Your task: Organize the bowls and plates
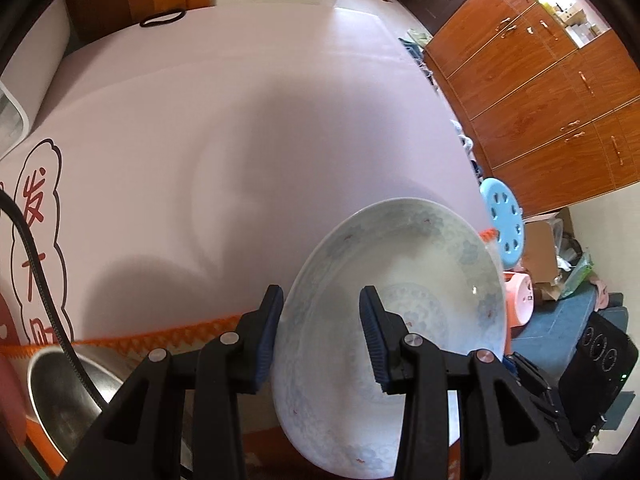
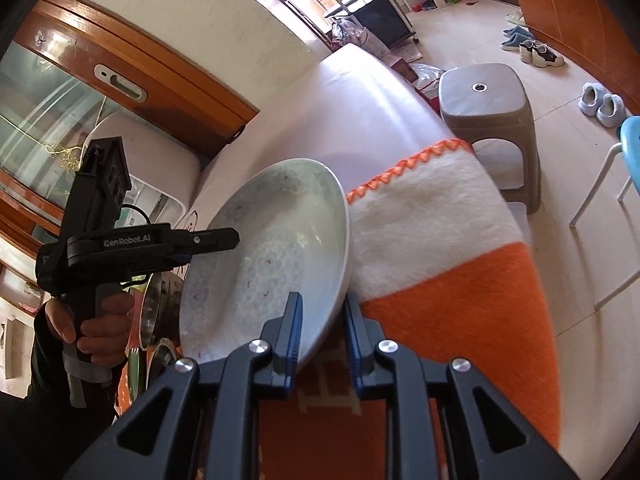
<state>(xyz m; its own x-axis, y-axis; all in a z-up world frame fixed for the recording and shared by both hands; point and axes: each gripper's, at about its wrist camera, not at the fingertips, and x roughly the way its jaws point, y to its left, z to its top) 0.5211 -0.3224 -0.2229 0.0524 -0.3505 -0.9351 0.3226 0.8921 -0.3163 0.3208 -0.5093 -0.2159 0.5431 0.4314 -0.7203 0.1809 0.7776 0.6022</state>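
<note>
A white plate (image 1: 400, 312) with a pale blue flower pattern is tilted on edge above the table; it also shows in the right wrist view (image 2: 276, 248). My left gripper (image 1: 320, 312) straddles its left rim, jaws wide and not pressed on it. My right gripper (image 2: 322, 320) straddles the plate's lower right rim; its left finger touches the plate's inner face, and a gap shows beside the right finger. The left gripper (image 2: 224, 239) also shows in the right wrist view, touching the plate's far rim. A steel bowl (image 1: 60, 396) sits at lower left.
The table (image 1: 240, 120) has a pale pink cover. An orange and white blanket (image 2: 440, 272) lies under the plate at the table's near edge. More metal bowls (image 2: 158, 320) stand left of the plate. A grey stool (image 2: 488, 100) and a blue stool (image 1: 504, 220) stand beside the table.
</note>
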